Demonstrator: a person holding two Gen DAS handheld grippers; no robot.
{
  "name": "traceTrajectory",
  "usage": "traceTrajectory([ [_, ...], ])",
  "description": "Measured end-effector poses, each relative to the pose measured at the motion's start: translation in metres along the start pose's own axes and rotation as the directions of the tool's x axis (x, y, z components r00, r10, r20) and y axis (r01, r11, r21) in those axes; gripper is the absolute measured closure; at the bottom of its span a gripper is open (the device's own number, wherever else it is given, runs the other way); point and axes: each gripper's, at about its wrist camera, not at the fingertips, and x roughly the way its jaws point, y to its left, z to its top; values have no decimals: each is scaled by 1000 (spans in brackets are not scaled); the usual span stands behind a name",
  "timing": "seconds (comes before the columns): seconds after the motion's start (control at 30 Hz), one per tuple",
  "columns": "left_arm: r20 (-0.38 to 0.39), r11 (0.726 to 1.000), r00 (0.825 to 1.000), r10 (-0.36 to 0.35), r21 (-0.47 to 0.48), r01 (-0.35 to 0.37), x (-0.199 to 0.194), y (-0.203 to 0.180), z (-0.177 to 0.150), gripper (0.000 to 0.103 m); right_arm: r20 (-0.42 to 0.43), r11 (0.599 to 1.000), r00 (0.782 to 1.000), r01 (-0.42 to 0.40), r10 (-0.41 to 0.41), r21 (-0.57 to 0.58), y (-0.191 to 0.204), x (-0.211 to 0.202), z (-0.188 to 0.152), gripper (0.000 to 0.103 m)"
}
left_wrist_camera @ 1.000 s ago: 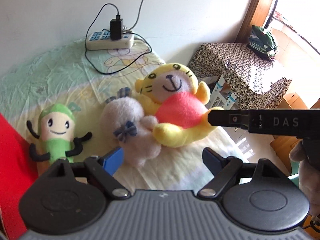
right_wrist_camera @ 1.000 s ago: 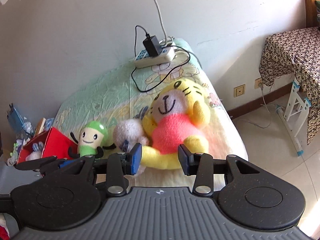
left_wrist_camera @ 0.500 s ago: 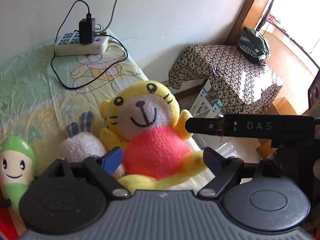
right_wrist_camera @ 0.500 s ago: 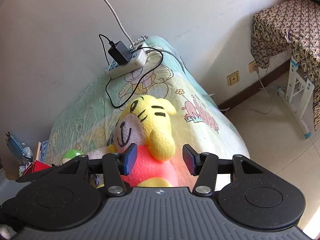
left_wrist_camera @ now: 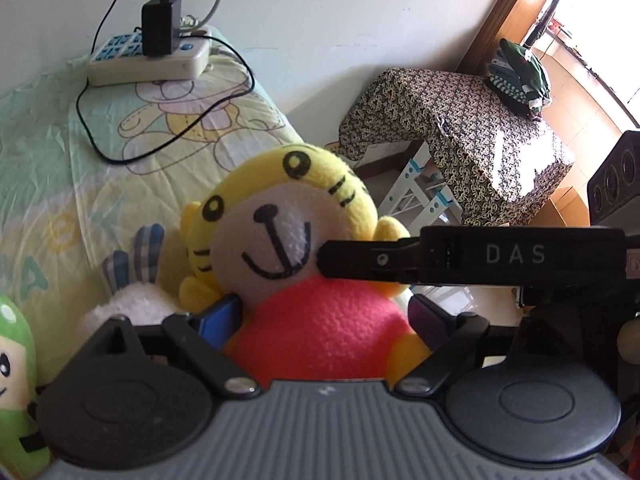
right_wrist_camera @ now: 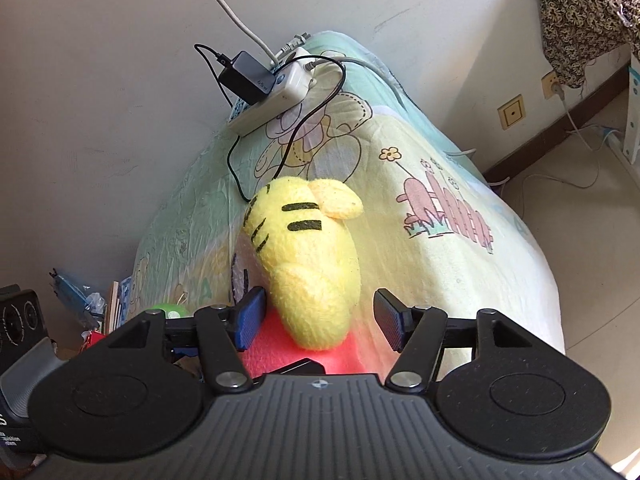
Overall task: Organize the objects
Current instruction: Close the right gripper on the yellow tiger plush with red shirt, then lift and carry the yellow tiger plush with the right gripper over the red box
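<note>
The yellow plush tiger with a red belly (left_wrist_camera: 304, 280) lies on the cartoon-print bed sheet (left_wrist_camera: 60, 152), filling the centre of both wrist views. The left gripper (left_wrist_camera: 320, 312) has its blue-padded jaws apart on either side of the red belly, not pressing it. The right gripper (right_wrist_camera: 320, 320) has just been opening; its jaws stand wide, with the tiger's yellow arm between them, the left pad just beside it. A white power strip (left_wrist_camera: 148, 60) sits at upper left.
</note>
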Motion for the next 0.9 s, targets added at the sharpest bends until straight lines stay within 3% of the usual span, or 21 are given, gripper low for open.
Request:
traceTrajectory([
  [0.13, -2, 1000, 1000, -13, -14, 13, 7, 6, 1, 14, -25, 999, 999, -46, 47, 25, -3, 12, 1, 40],
  [0.37, 8, 1000, 1000, -3, 10, 3, 8, 3, 1, 15, -31, 993, 994, -103, 104, 56, -2, 14, 1, 54],
  [0.6, 12, 999, 1000, -3, 44, 2, -5, -9, -5, 25, 1, 997, 997, -76, 76, 6, 12, -9, -10, 57],
  [0.9, 50, 996, 997, -55, 78, 51, -41, -33, -26, 26, 49, 997, 998, -41, 44, -66, 32, -55, -36, 57],
])
